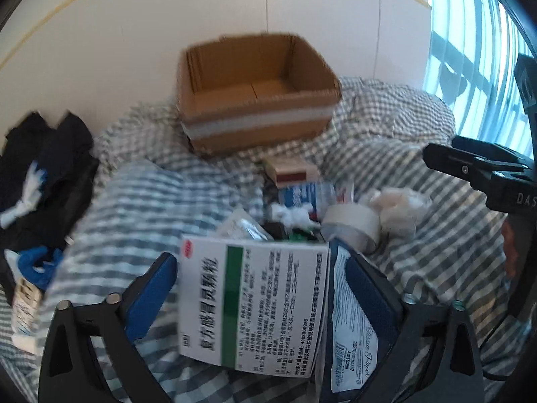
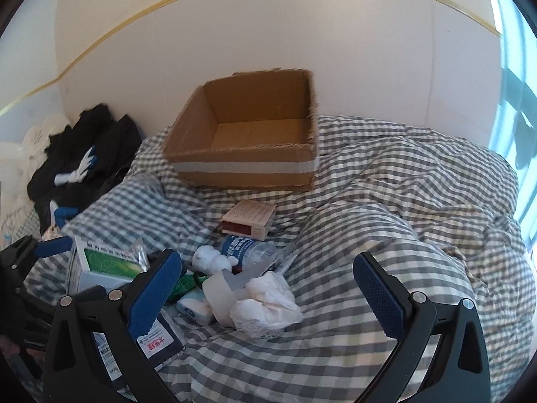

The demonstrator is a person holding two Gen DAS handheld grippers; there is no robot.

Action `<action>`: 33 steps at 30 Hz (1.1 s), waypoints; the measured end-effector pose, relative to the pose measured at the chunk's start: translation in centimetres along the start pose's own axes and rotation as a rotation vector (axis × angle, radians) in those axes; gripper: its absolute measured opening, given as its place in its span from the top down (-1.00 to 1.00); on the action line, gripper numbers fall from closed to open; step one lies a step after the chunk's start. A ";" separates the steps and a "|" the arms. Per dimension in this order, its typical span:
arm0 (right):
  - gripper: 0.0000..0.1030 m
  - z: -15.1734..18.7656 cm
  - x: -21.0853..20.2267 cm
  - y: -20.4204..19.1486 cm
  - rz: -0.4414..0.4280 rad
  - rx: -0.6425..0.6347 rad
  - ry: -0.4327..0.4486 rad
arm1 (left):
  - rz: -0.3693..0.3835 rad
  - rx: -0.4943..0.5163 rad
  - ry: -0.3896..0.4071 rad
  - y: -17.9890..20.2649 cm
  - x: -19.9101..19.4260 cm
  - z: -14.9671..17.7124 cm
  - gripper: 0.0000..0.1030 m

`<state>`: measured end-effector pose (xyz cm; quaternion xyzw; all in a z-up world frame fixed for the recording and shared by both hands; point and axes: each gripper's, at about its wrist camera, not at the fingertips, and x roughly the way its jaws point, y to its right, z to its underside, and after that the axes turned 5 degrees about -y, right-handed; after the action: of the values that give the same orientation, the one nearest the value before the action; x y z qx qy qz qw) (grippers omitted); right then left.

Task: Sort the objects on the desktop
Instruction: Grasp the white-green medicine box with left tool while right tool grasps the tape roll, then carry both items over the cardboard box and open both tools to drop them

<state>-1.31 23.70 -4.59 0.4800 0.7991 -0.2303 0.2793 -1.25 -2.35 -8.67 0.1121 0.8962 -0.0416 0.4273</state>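
Left gripper (image 1: 251,302): your jaws are clamped on the medicine box (image 1: 255,305); a tissue pack (image 1: 349,329) lies against the right finger.
Box axis: long side runs along the fingers, toward frame top.
Carton (image 1: 258,127): upper centre, straight beyond the held box, open top, looks empty.
Right gripper (image 2: 268,288): jaws wide apart, holding nothing.
Nearer arm: left; you already carry the load.
Materials: box is glossy printed card, rigid; carton is corrugated brown with grey tape band.
Pile (image 2: 235,268): centre; tape roll, crumpled tissue, bottle.
Bedding (image 2: 386,201): soft grey-white check, uneven footing.
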 end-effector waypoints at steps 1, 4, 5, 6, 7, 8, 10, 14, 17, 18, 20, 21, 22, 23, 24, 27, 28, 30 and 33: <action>-1.00 0.0 0.6 -0.5 -0.033 -0.017 -0.008 | 0.012 -0.022 -0.015 -0.2 0.5 0.2 -0.70; -0.93 0.1 2.7 -2.2 -0.089 -0.073 -0.066 | 0.033 -0.071 -0.031 -1.2 0.8 0.3 -0.63; -0.87 0.3 3.5 -2.8 -0.090 -0.108 -0.085 | 0.039 -0.077 -0.025 -1.5 0.6 0.3 -0.57; -0.72 0.3 4.5 -3.3 -0.092 -0.140 -0.113 | 0.050 -0.089 -0.022 -1.9 0.4 0.2 -0.56; -0.52 0.4 5.4 -3.6 -0.090 -0.162 -0.137 | 0.063 -0.108 -0.020 -2.4 0.2 0.1 -0.55; -0.43 0.7 5.9 -3.8 -0.085 -0.175 -0.148 | 0.072 -0.119 -0.021 -2.6 0.1 0.0 -0.55; -0.32 1.0 7.5 -4.5 -0.072 -0.224 -0.193 | 0.088 -0.139 -0.017 -3.2 0.0 -0.3 -0.54; -0.18 1.6 10.0 -4.9 -0.054 -0.260 -0.271 | 0.109 -0.138 -0.019 -3.7 0.2 -0.8 -0.55; 0.14 2.0 11.7 -4.8 -0.035 -0.273 -0.333 | 0.107 -0.137 -0.039 -3.9 1.0 -1.1 -0.60; 0.30 2.1 12.1 -4.7 -0.034 -0.273 -0.345 | 0.107 -0.140 -0.048 -4.0 1.3 -1.2 -0.61; 0.38 2.2 12.4 -4.6 -0.038 -0.274 -0.363 | 0.117 -0.157 -0.053 -4.3 1.5 -1.2 -0.63; 0.38 2.2 12.4 -4.6 -0.016 -0.251 -0.360 | 0.128 -0.169 -0.054 -4.6 1.5 -1.3 -0.63; 0.39 2.2 12.3 -4.6 -0.012 -0.253 -0.354 | 0.139 -0.179 -0.053 -4.8 1.3 -1.3 -0.66; 0.40 2.2 12.2 -4.5 -0.010 -0.250 -0.348 | 0.149 -0.188 -0.052 -5.0 1.2 -1.3 -0.71; 0.42 2.1 11.9 -4.3 -0.010 -0.238 -0.337 | 0.153 -0.195 -0.052 -5.2 1.1 -1.4 -0.74; 0.43 1.4 10.8 -3.5 -0.022 -0.183 -0.298 | 0.149 -0.196 -0.042 -5.6 1.2 -1.4 -0.79; 0.44 1.2 10.4 -3.4 -0.027 -0.172 -0.284 | 0.162 -0.194 -0.043 -5.6 1.4 -1.3 -0.79; 0.44 0.8 9.6 -3.3 -0.032 -0.157 -0.260 | 0.173 -0.200 -0.064 -5.6 2.2 -1.2 -0.60; 0.44 0.3 8.5 -3.3 -0.024 -0.154 -0.225 | 0.147 -0.211 -0.074 -5.4 2.7 -1.0 -0.52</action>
<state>-7.41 27.53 -10.11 0.4185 0.7839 -0.2238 0.4004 -4.90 -6.98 -10.25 0.1303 0.8686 0.0800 0.4714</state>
